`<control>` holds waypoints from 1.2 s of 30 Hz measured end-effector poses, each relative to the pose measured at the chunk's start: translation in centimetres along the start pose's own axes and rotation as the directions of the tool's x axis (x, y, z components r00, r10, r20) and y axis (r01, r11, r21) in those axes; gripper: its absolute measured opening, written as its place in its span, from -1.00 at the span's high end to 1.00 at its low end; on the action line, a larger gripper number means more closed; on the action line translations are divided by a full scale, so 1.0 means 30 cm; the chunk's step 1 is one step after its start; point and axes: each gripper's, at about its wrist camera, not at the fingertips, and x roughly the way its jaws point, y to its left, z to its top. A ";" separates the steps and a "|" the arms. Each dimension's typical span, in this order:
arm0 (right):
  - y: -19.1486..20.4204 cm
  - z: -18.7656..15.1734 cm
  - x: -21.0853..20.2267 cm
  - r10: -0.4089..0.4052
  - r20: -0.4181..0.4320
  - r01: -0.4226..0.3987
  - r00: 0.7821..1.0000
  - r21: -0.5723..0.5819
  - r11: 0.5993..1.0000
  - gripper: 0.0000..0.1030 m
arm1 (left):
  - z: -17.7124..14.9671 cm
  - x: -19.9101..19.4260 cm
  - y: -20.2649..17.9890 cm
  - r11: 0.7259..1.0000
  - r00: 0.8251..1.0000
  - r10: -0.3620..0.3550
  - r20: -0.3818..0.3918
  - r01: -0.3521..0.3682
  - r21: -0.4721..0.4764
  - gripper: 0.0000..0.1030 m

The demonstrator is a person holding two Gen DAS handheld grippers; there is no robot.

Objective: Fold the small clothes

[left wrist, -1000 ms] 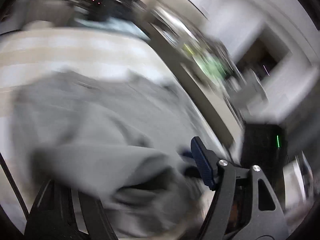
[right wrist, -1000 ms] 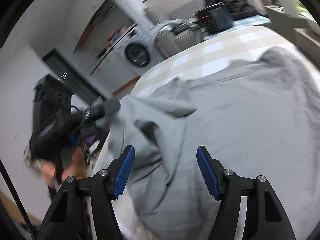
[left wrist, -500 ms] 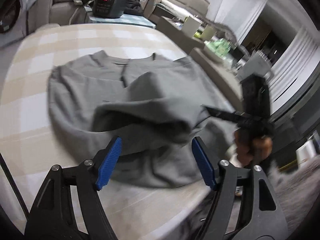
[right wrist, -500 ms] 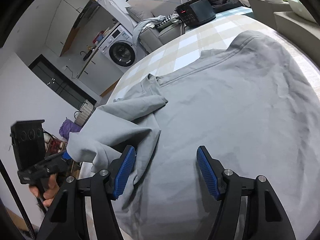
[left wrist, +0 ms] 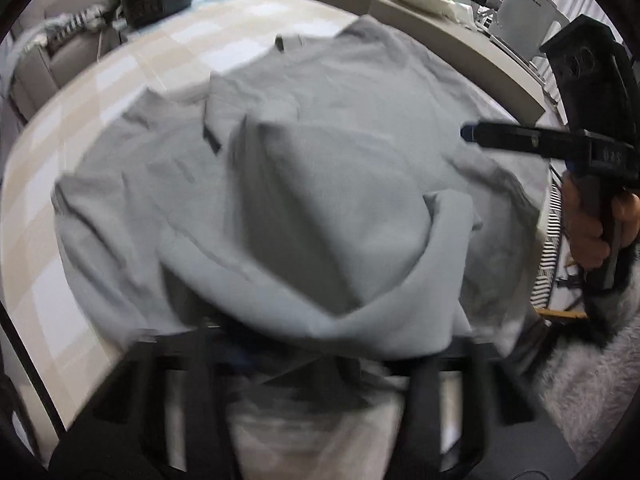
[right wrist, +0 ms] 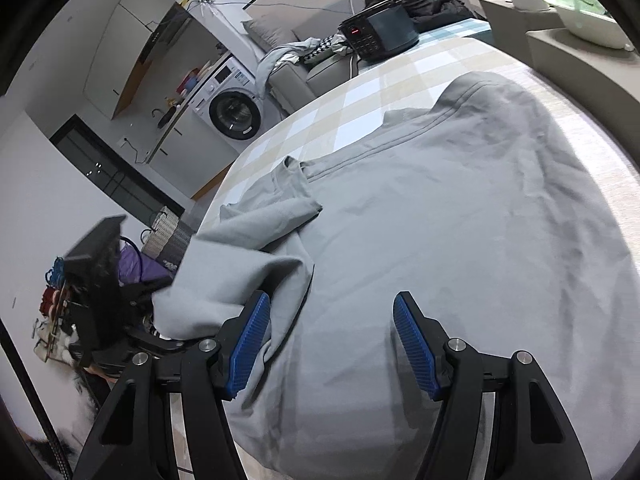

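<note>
A cream-and-white checked tabletop (right wrist: 360, 92) carries a large grey cotton sweatshirt (right wrist: 460, 240), spread flat across most of it with the neckline toward the far side. One side of the garment, seemingly a sleeve, is lifted and bunched at the near left edge, doubled over the body. The step in hand looks like the first side fold: bringing that sleeve in across the chest.

In the left wrist view the left gripper (left wrist: 316, 344) is buried under the raised fold; its fingers are closing with grey cloth between them, though blur hides whether the pads have bitten yet. The right gripper (right wrist: 332, 340) hovers over the sweatshirt's lower body, fingers wide, holding nothing.

Next, probably, the left needs a firm pinch, then a carry across and a flat lay-down, the right pinning the body so it does not drag.
</note>
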 end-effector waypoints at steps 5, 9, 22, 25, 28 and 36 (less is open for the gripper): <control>0.007 -0.001 -0.018 -0.004 0.010 0.004 1.000 0.001 1.000 -0.28 | -0.185 -0.228 0.075 0.992 0.981 -0.041 0.188 0.062 -0.109 0.79; 0.023 -0.006 0.010 0.004 -0.013 -0.004 1.000 -0.005 1.000 -0.28 | -0.402 -0.344 0.164 0.967 0.971 -0.025 0.238 0.083 -0.239 0.79; 0.149 -0.019 0.080 0.033 -0.072 -0.040 0.997 -0.088 0.995 -0.28 | -0.689 -0.427 0.224 0.902 0.960 0.029 0.277 0.094 -0.421 -0.26; 0.155 -0.014 0.098 0.042 -0.086 -0.050 0.995 -0.095 0.994 -0.28 | -0.555 -0.403 0.213 0.901 0.936 -0.027 0.350 0.174 -0.398 -0.60; 0.175 -0.019 0.110 0.041 -0.098 -0.052 0.994 -0.109 0.993 -0.28 | -0.413 -0.336 0.273 0.884 0.943 -0.022 0.333 0.174 -0.434 -0.60; 0.145 -0.014 0.089 0.032 -0.079 -0.040 0.996 -0.104 0.994 -0.28 | -0.081 -0.049 0.501 0.828 0.984 -0.088 0.154 0.159 -0.538 0.08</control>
